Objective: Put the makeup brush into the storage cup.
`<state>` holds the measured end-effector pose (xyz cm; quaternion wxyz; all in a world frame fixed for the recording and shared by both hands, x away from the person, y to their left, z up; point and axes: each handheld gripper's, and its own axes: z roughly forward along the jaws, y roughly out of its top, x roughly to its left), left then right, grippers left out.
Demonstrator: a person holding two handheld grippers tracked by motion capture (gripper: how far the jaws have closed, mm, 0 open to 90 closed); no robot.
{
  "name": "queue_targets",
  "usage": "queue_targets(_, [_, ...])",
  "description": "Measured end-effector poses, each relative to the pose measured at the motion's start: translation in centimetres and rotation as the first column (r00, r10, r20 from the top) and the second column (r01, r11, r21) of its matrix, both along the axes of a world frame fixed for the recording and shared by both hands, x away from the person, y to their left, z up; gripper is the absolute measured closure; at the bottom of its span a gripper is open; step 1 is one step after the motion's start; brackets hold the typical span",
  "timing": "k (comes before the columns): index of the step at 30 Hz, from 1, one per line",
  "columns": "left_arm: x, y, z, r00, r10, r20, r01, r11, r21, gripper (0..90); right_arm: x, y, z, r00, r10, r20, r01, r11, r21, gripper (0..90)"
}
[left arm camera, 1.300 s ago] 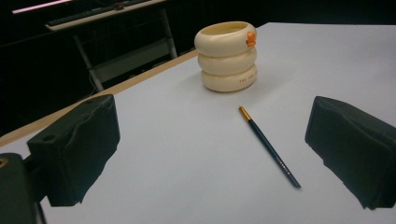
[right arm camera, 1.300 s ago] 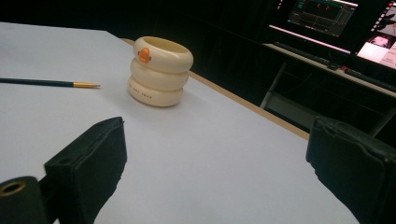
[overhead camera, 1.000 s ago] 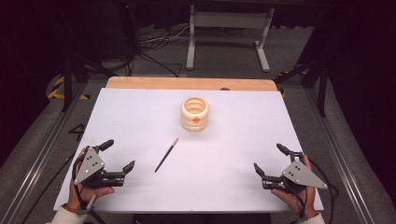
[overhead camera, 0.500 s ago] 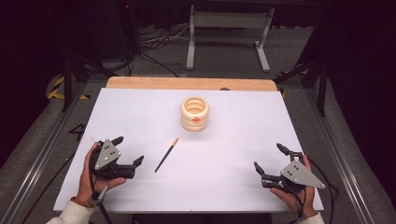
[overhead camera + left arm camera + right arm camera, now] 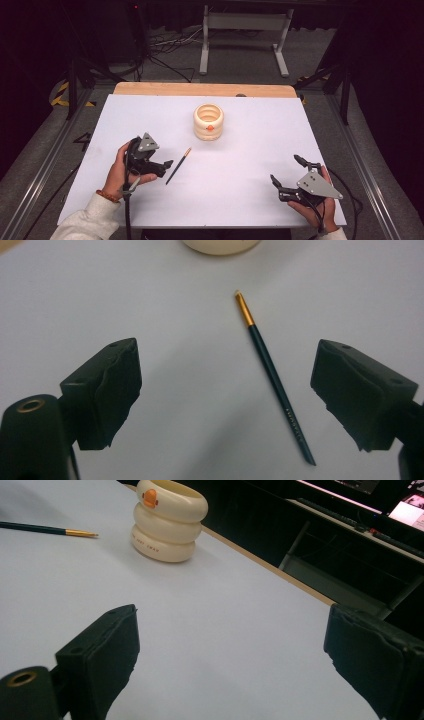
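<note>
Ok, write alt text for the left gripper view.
A thin dark paintbrush with a gold ferrule lies on the white table, framed by the two black jaws of the open left gripper, nearer the right-hand one and untouched. The base of a cream holder peeks in at the top edge.

Bright even light from above on the white table [image 5: 240, 195]; surroundings dark, nearly black. Shadows soft and faint. High view slightly grainy. Gripper views sharp on the brush [image 5: 274, 375], with the near black jaws dark and a bit soft.
</note>
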<state>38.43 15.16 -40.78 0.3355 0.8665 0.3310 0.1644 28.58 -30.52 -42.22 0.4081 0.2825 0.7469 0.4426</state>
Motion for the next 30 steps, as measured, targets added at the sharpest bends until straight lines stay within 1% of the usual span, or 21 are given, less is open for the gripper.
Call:
queue_targets(1, [0.0,0.0,0.0,1.0000,0.000,0.000,0.000,1.0000,0.000,15.9,0.0,0.0,0.0,1.0000,0.000,-0.002,0.000,1.000,0.001,8.4])
queue_targets(2, [0.5,-0.5,0.0,0.9993,-0.006,-0.037,0.007,0.9996,0.027,15.9,0.0,0.0,0.0,1.0000,0.000,-0.002,0.000,1.000,0.001,8.4])
queue_targets(3, [0.8,-0.9,-0.1,0.9981,-0.009,-0.060,0.010,0.9996,0.028,17.4,0.1,0.0,-0.1,1.0000,-0.001,-0.003,0.001,1.000,-0.002,8.4])
queue_targets(5, [1.4,-1.6,0.0,0.9960,-0.008,-0.089,0.012,0.9986,0.051,22.1,0.1,0.0,-0.1,1.0000,-0.001,-0.008,0.001,1.000,-0.008,8.4])
queue_targets(6, [1.6,-1.8,-0.1,0.9937,-0.008,-0.112,0.015,0.9980,0.061,22.1,0.1,0.0,-0.1,1.0000,-0.001,-0.008,0.001,1.000,-0.008,8.4])
queue_targets(7, [2.3,-2.5,-0.1,0.9866,-0.004,-0.163,0.018,0.9962,0.085,22.5,0.1,0.1,-0.2,0.9999,-0.003,-0.011,0.002,1.000,-0.016,8.4])
queue_targets(9, [3.0,-3.1,-0.3,0.9745,0.003,-0.224,0.025,0.9921,0.123,24.0,0.2,0.1,-0.2,0.9999,-0.002,-0.013,0.002,1.000,-0.018,8.4])
queue_targets(11, [3.7,-3.6,-0.6,0.9583,0.006,-0.286,0.040,0.9868,0.157,25.5,0.2,0.2,-0.2,0.9999,-0.002,-0.016,0.002,1.000,-0.025,8.4])
queue_targets(12, [4.1,-4.0,-0.9,0.9481,0.013,-0.318,0.048,0.9817,0.184,26.7,0.2,0.2,-0.3,0.9998,-0.001,-0.017,0.001,1.000,-0.026,8.5])
queue_targets(13, [4.3,-4.1,-1.0,0.9454,0.017,-0.325,0.045,0.9819,0.184,27.5,0.2,0.2,-0.3,0.9998,-0.001,-0.020,0.000,1.000,-0.027,8.5])
queue_targets(15, [4.9,-4.6,-1.3,0.9336,0.031,-0.357,0.044,0.9790,0.199,33.5,0.3,0.2,-0.4,0.9997,0.002,-0.024,-0.003,1.000,-0.029,8.4])
queue_targets(16, [4.9,-4.6,-1.3,0.9336,0.031,-0.357,0.044,0.9790,0.199,33.3,0.3,0.2,-0.4,0.9997,0.002,-0.024,-0.003,1.000,-0.029,8.4])
queue_targets(17, [5.2,-4.8,-1.4,0.9303,0.037,-0.365,0.042,0.9775,0.207,33.3,0.3,0.2,-0.4,0.9997,0.001,-0.025,-0.002,1.000,-0.030,8.4])
queue_targets(19, [5.7,-5.1,-1.6,0.9175,0.045,-0.395,0.041,0.9775,0.207,37.8,0.3,0.2,-0.4,0.9997,0.002,-0.024,-0.003,1.000,-0.031,8.4])
queue_targets(21, [6.0,-5.4,-1.7,0.9116,0.058,-0.407,0.033,0.9761,0.215,40.1,0.3,0.2,-0.4,0.9997,0.002,-0.025,-0.003,0.999,-0.034,8.4])
queue_targets(22, [6.2,-5.4,-1.8,0.9063,0.057,-0.419,0.038,0.9759,0.215,43.1,0.3,0.2,-0.4,0.9995,0.004,-0.030,-0.005,0.999,-0.034,8.4])
queue_targets(23, [6.2,-5.4,-1.8,0.9063,0.057,-0.419,0.038,0.9759,0.215,45.6,0.3,0.2,-0.4,0.9995,0.004,-0.030,-0.005,0.999,-0.034,8.4])
queue_targets(24, [6.4,-5.6,-1.9,0.9002,0.070,-0.430,0.030,0.9743,0.223,45.6,0.4,0.2,-0.4,0.9991,0.008,-0.041,-0.010,1.000,-0.027,8.6])
queue_targets(25, [6.6,-5.7,-1.9,0.8988,0.080,-0.431,0.025,0.9727,0.231,48.2,0.4,0.2,-0.4,0.9990,0.005,-0.044,-0.006,1.000,-0.024,8.9])
queue_targets(27, [6.9,-5.8,-1.8,0.8922,0.092,-0.442,0.020,0.9701,0.242,52.1,0.5,0.2,-0.4,0.9988,0.007,-0.049,-0.008,1.000,-0.018,8.9])
queue_targets(30, [7.1,-6.0,-1.7,0.8950,0.108,-0.433,0.014,0.9631,0.269,60.7,0.5,0.1,-0.4,0.9987,0.007,-0.051,-0.008,1.000,-0.017,8.9])
